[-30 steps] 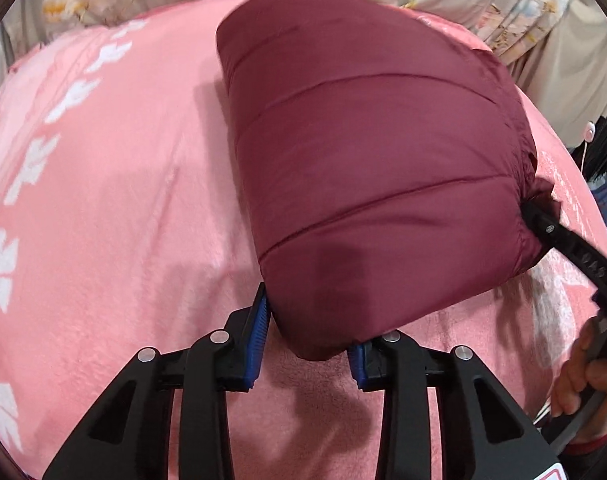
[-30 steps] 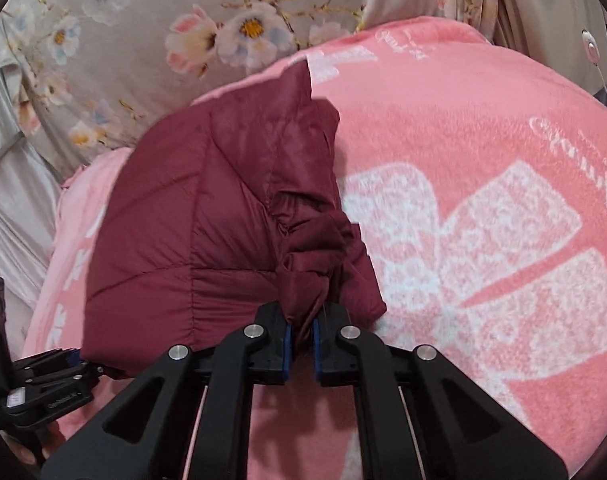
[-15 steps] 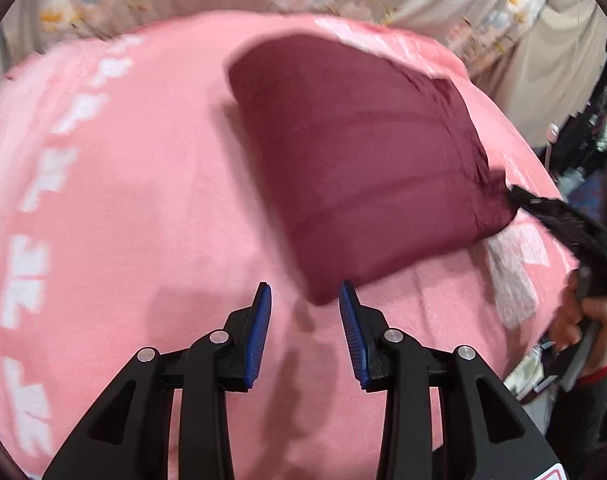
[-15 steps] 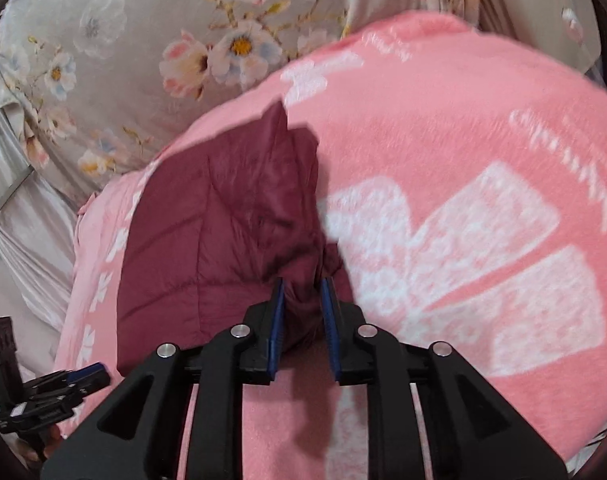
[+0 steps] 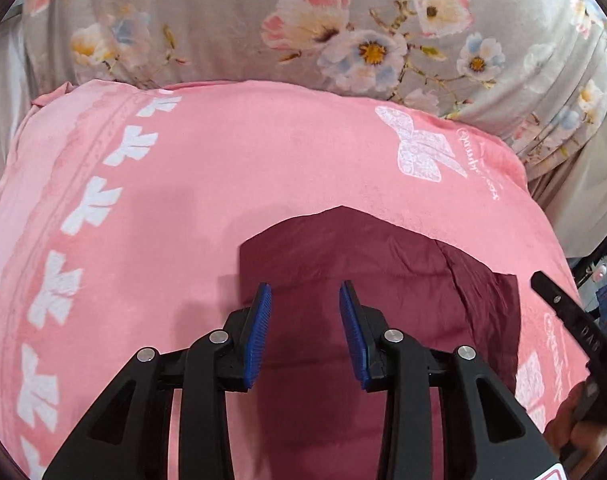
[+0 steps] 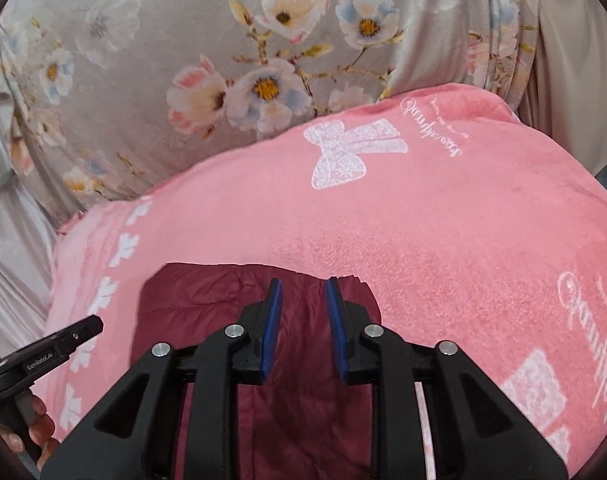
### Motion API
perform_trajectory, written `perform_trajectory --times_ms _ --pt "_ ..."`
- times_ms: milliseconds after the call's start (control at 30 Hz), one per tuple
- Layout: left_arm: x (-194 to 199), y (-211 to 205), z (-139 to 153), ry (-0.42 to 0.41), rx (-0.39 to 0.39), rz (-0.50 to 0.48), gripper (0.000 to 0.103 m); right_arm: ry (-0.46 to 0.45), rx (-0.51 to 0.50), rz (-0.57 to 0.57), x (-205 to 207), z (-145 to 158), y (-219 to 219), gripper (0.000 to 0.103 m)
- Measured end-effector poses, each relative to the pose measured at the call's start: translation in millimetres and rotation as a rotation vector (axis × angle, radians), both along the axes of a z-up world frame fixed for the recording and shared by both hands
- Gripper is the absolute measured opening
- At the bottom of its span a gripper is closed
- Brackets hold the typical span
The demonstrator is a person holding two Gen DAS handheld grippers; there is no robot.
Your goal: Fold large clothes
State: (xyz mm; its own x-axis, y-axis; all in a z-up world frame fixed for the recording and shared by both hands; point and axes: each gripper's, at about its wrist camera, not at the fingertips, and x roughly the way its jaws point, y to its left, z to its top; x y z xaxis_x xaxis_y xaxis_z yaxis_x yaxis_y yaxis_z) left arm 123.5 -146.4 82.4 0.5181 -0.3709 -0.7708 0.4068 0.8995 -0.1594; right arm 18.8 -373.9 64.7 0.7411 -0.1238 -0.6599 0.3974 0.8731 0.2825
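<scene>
Left wrist view: my left gripper [image 5: 305,328] hangs over the folded maroon jacket [image 5: 383,292], blue pads [image 5: 259,332] spread apart and holding nothing. The jacket lies flat on the pink blanket [image 5: 223,160] — floral curtain [image 5: 263,20] behind. My right gripper [image 6: 301,324] hangs over the jacket [image 6: 195,300] too, jaws parted and empty.

Maroon jacket [image 5: 383,280]; pink bow-print blanket [image 5: 223,168]; grey floral curtain [image 5: 223,20].

Black left gripper [image 6: 47,356] body bore "GenRoboLAI"-like lettering; pink fleece blanket [image 6: 463,240] carried white cursive script, unreadable.
</scene>
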Motion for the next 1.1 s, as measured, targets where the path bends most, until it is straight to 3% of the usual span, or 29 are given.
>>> perform_trajectory --times_ms 100,200,400,900,1100 --pt "15.2 -24.9 -22.3 0.048 0.023 -0.002 0.035 0.073 0.009 0.005 19.7 -32.1 -4.1 0.023" --pt "22.5 -45.6 -47.6 0.031 0.092 0.018 0.036 0.134 0.004 -0.008 31.0 -67.3 -10.2 0.021" --pt "27.0 -64.2 -72.4 -0.017 0.145 0.03 0.043 0.131 0.055 -0.017 37.1 -99.8 -22.5 0.02" --pt "27.8 -83.0 -98.5 -0.128 0.21 0.082 0.045 0.099 0.077 -0.024 44.9 -120.7 -25.9 0.02" --pt "28.0 -85.2 -101.9 -0.135 0.227 0.095 0.045 0.094 0.072 -0.031 46.6 -121.9 -24.9 0.02"
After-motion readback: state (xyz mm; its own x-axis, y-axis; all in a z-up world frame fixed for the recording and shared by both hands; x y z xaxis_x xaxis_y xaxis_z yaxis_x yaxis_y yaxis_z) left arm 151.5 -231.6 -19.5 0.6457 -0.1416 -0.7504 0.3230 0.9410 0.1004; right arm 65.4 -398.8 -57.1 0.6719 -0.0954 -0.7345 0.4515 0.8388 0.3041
